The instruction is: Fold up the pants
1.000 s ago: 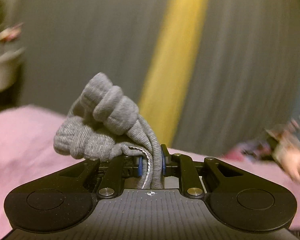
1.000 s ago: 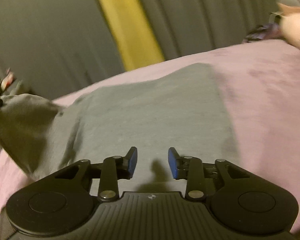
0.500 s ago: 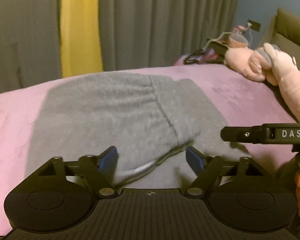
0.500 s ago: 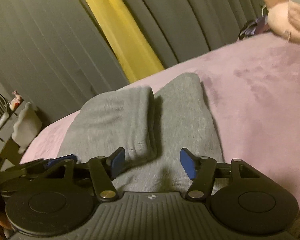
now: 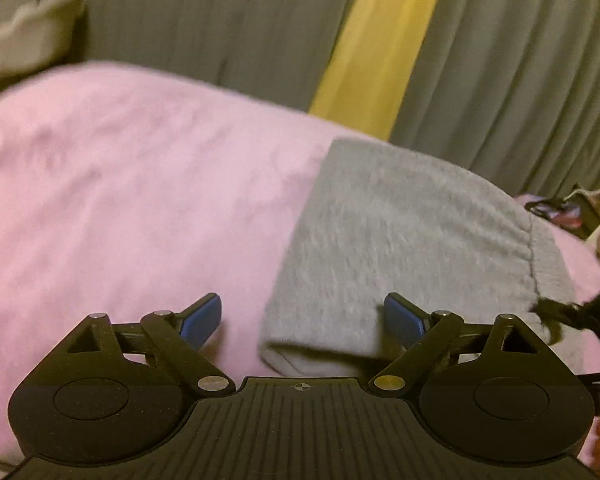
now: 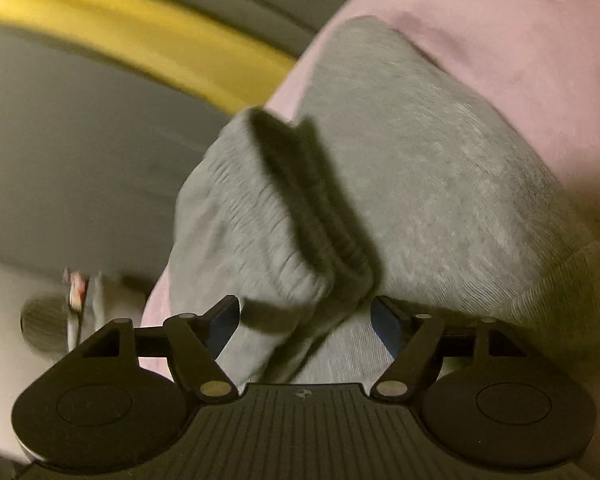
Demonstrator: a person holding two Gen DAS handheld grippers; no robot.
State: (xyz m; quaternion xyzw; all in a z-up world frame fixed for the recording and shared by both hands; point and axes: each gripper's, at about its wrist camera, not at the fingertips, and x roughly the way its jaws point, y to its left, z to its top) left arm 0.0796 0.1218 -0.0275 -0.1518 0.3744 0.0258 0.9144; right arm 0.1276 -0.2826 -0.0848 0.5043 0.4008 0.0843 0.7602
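The left gripper [image 5: 302, 322] stands with its blue pads spread wide, and its jaws have just been opening; a near corner of the folded pants [image 5: 400, 248] lies between them, but neither pad presses on the cloth. The left pad is over bare pink blanket [image 5: 120, 200], the right pad over grey fabric. From this gripper outward, the pants are a thick, flat bundle of heathered grey knit lying on the blanket, with a straight folded edge along their left side and a rounded double layer at the near corner. A ribbed elastic band runs across the bundle's right end, gathered into small puckers where it meets the smoother cloth. Beyond the pants hang grey curtains [image 5: 520, 80] with a yellow strip [image 5: 380, 48] between them.

The right gripper [image 6: 305, 320] is likewise spread, its jaws having just been opening, with a fold of the pants [image 6: 420, 168] rising between the pads; the pads sit beside the fabric without pinching it. Here the cloth shows two ribbed cuffs or bands stacked together, forming a dark ridged crease that runs away from the gripper across the bundle. To the right of that crease the pants lie smooth and broad on the blanket [image 6: 520, 60]; to its left a puckered, gathered part bulges up. The view is tilted and motion-blurred, so finer seams cannot be made out.
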